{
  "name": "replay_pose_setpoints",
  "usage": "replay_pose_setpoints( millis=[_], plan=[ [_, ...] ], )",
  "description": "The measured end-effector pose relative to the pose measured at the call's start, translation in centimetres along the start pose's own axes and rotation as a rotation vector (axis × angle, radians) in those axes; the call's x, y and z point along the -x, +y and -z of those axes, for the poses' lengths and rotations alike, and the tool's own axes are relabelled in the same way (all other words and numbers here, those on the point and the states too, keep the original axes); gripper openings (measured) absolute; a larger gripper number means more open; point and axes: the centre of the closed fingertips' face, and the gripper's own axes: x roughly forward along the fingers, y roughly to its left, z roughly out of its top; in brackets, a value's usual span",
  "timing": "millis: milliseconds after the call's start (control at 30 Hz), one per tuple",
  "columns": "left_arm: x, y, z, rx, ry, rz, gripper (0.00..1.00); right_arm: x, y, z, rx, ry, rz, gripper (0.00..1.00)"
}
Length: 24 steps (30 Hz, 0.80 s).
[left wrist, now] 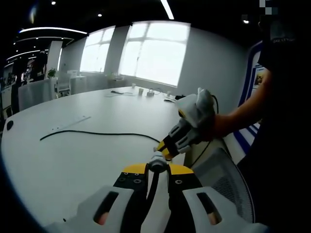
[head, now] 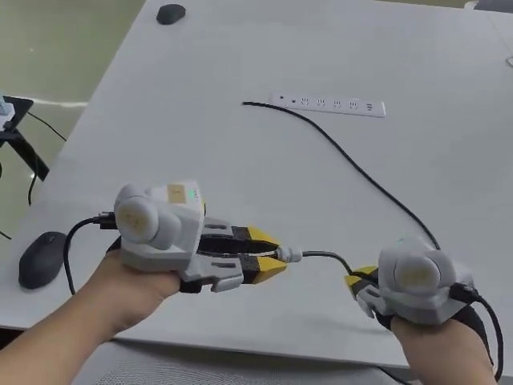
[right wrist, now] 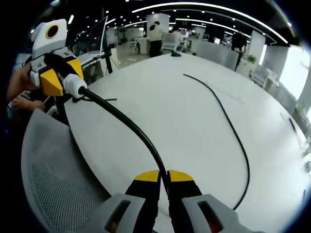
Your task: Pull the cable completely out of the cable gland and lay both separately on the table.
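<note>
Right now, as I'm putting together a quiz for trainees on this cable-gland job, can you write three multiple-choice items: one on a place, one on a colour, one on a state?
1. Where is the cable gland?
A) lying loose, untouched
B) between the left gripper's fingers
C) dropped on the floor

2. What colour is the cable?
A) white
B) orange
C) black

3. How does the cable stand to the gland?
A) it runs into it
B) pulled out, lying apart
C) cut in two

Answers: 1 B, the yellow-tipped fingers clamp the white gland. 2 C, it runs black across the table. 3 A, the cable gripped by the right gripper enters the gland with no gap.
</note>
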Motion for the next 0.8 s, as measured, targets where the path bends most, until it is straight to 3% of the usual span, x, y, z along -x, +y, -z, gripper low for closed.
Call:
replay_pose_setpoints(
  millis=[167, 367, 533, 800],
  plan=[
    [0.3, 0.5, 0.0, 0.010, 0.005, -0.009, 0.15, 0.6, -0.2, -0.3, 0.024, -0.010, 0.000, 0.01],
    [0.5, 0.7, -0.2, 0.015, -0.002, -0.014, 0.15, 2.3, 0.6, -1.8, 0.133, -0.062, -0.027, 0.05],
    [0.6, 0.5, 0.1, 0.012, 0.012, -0.009, 0.15, 3.6, 2.3, -4.6, 0.300, -0.125, -0.048, 0.20],
    [0.6, 0.2, 0.2, 0.016, 0.016, -0.004, 0.15, 4.4, 5.4, -8.1, 0.409, -0.184, -0.105, 0.18]
  ],
)
